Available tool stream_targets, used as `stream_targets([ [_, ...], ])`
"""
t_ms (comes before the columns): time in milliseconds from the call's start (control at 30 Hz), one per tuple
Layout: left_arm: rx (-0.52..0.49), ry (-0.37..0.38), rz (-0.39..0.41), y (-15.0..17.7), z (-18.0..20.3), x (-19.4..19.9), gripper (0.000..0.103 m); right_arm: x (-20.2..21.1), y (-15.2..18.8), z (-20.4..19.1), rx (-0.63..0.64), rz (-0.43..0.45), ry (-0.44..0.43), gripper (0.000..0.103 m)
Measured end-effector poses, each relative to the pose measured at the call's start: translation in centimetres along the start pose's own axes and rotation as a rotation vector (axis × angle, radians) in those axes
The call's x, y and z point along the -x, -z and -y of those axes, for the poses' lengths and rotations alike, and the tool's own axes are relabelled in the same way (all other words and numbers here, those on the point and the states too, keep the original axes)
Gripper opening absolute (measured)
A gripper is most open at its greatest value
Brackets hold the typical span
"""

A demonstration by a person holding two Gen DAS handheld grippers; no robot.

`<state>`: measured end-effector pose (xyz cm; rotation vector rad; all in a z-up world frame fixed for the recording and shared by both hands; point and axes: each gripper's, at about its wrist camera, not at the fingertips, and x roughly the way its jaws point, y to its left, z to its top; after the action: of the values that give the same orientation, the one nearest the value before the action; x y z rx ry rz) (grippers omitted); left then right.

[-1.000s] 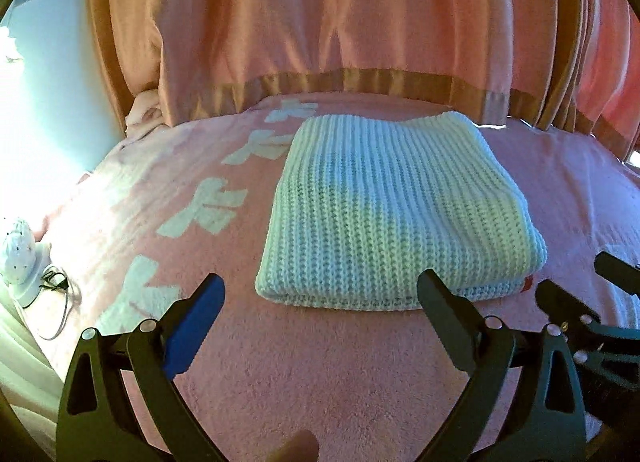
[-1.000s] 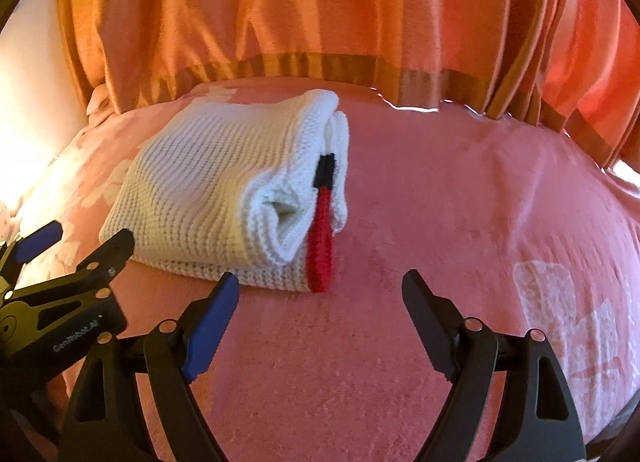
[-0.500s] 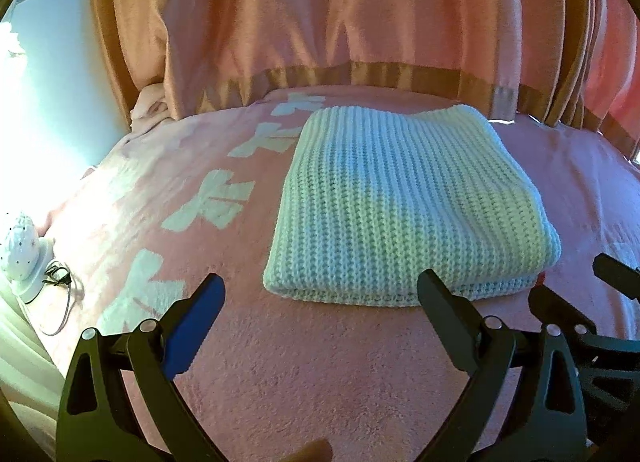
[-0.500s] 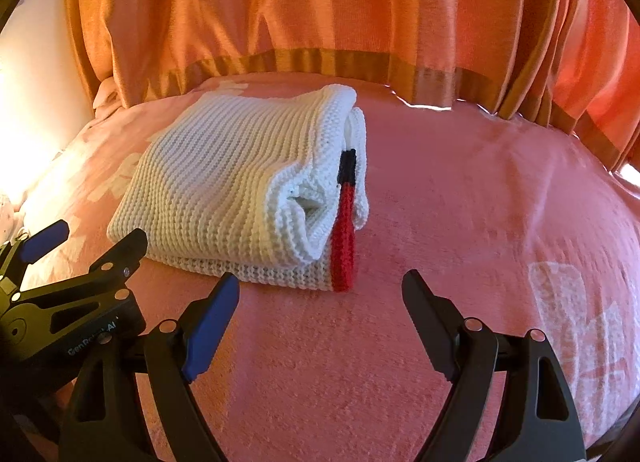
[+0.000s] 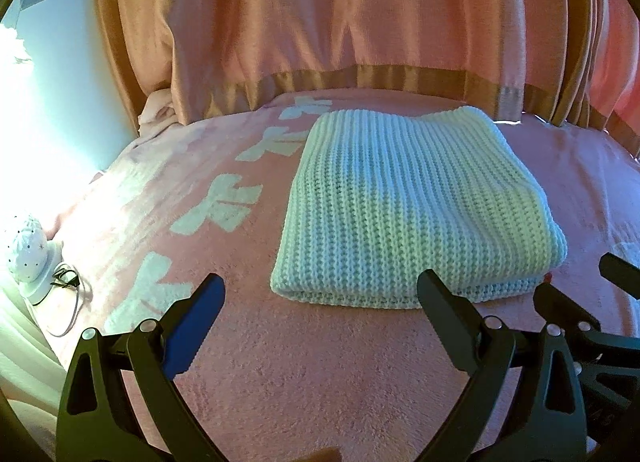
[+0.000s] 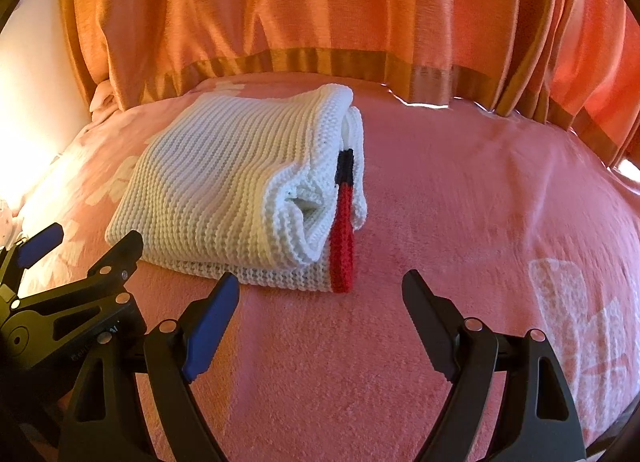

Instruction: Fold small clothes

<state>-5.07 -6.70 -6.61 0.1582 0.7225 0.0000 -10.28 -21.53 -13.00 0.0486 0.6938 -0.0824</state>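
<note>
We held the left gripper [image 5: 320,302] with its jaws spread wide and nothing between them, tilted down over the pink blanket [image 5: 280,374]. Just ahead of its fingertips, closer to the right-hand finger, lay the white knitted garment [image 5: 408,206], folded into a thick flat rectangle whose near edge sat just beyond the tips, apart from them. We judged that the fold was finished and that the gripper hung back to keep from disturbing it.

The right gripper [image 6: 320,302] was likewise gaping and empty, a little short of the garment's [image 6: 240,182] near right corner. From that side the stacked layers showed as an open roll, with a red and dark trim strip [image 6: 344,230] running down the end of the bundle; we could not tell whether it was a cuff or a hem. Each gripper appeared at the edge of the other's view, so the two stood side by side, both clear of the cloth.

Farther out to the left of the left gripper, a small white dotted lamp [image 5: 30,254] with its cord sat below the blanket's edge. Beyond the garment, an orange curtain [image 6: 320,14] hung down to the far side of the blanket.
</note>
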Motion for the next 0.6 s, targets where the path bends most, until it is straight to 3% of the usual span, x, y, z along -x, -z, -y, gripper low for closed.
stream_targets([
  [600,0.015,0.005,0.003,0.10,-0.27,-0.06,0.095,0.03,0.13,-0.03,-0.022,-0.005,-0.002,0.081],
])
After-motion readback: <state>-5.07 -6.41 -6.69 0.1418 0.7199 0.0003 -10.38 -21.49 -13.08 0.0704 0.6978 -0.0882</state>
